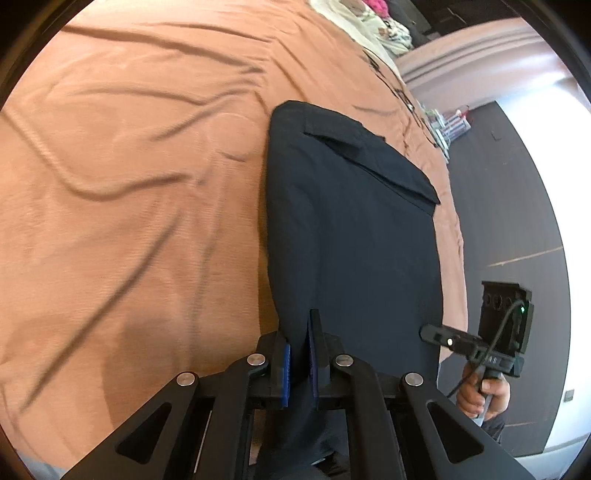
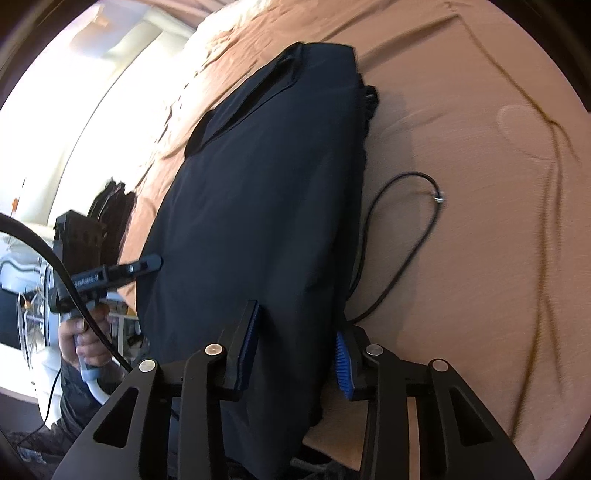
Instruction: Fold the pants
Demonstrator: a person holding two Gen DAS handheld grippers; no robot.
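Dark navy pants (image 1: 351, 236) lie lengthwise on an orange-brown bedspread (image 1: 129, 184), a pocket flap (image 1: 369, 162) showing at the far end. My left gripper (image 1: 299, 354) is shut on the near end of the fabric, which bunches between its blue pads. In the right wrist view the pants (image 2: 258, 192) fill the gap between the fingers of my right gripper (image 2: 295, 350); both blue pads rest against the cloth, so it is shut on the pants' near end. A black drawstring (image 2: 417, 221) loops out beside the pants.
A hand (image 1: 484, 398) holds the right tool over the dark floor (image 1: 517, 221) past the bed's edge. Loose clothes (image 1: 384, 26) are piled at the far corner. Another dark pile (image 2: 114, 218) sits near the bed's left edge. The bedspread is wrinkled.
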